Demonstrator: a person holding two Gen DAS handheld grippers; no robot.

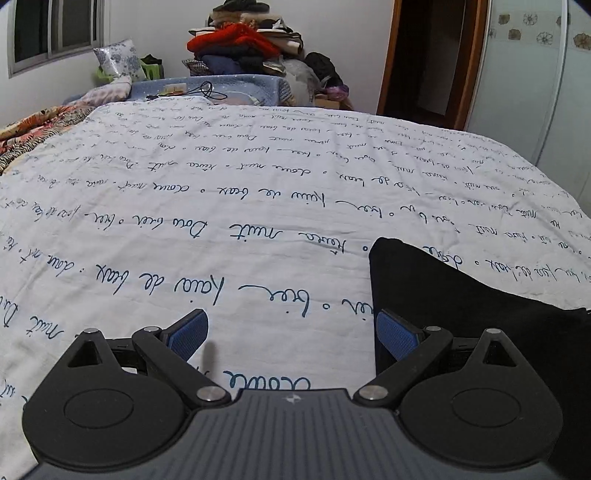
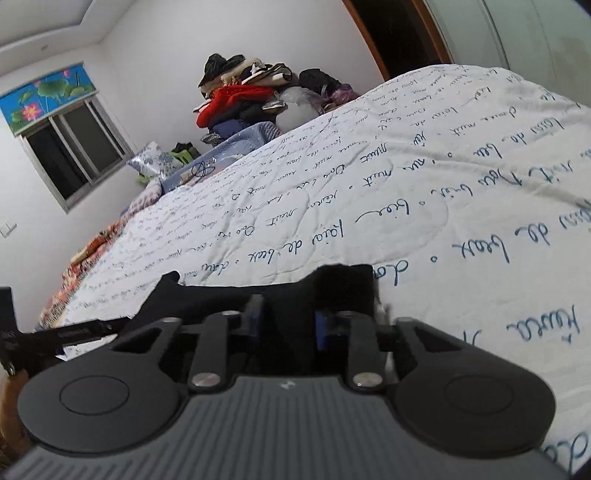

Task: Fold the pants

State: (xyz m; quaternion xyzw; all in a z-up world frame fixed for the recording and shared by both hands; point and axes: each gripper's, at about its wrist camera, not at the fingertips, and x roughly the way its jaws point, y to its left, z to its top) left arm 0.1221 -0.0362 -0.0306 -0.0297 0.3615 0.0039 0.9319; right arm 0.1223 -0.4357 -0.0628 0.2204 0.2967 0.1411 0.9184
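Observation:
The black pants (image 1: 461,302) lie on the white bedspread with blue script (image 1: 258,206), at the right in the left wrist view. My left gripper (image 1: 291,332) is open and empty, its right blue pad (image 1: 397,338) beside the pants' left edge. In the right wrist view, my right gripper (image 2: 288,321) is shut on a fold of the black pants (image 2: 332,291) and holds it just above the bedspread (image 2: 443,206). The rest of the pants stretches left (image 2: 207,299). The left gripper's black body shows at the far left edge (image 2: 55,338).
A pile of clothes (image 1: 243,40) stands beyond the far end of the bed, with a blue quilt (image 1: 229,88) and a patterned pillow (image 1: 118,59). A window (image 1: 55,29) is at the left, a dark doorway (image 1: 424,62) and a wardrobe (image 1: 535,74) at the right.

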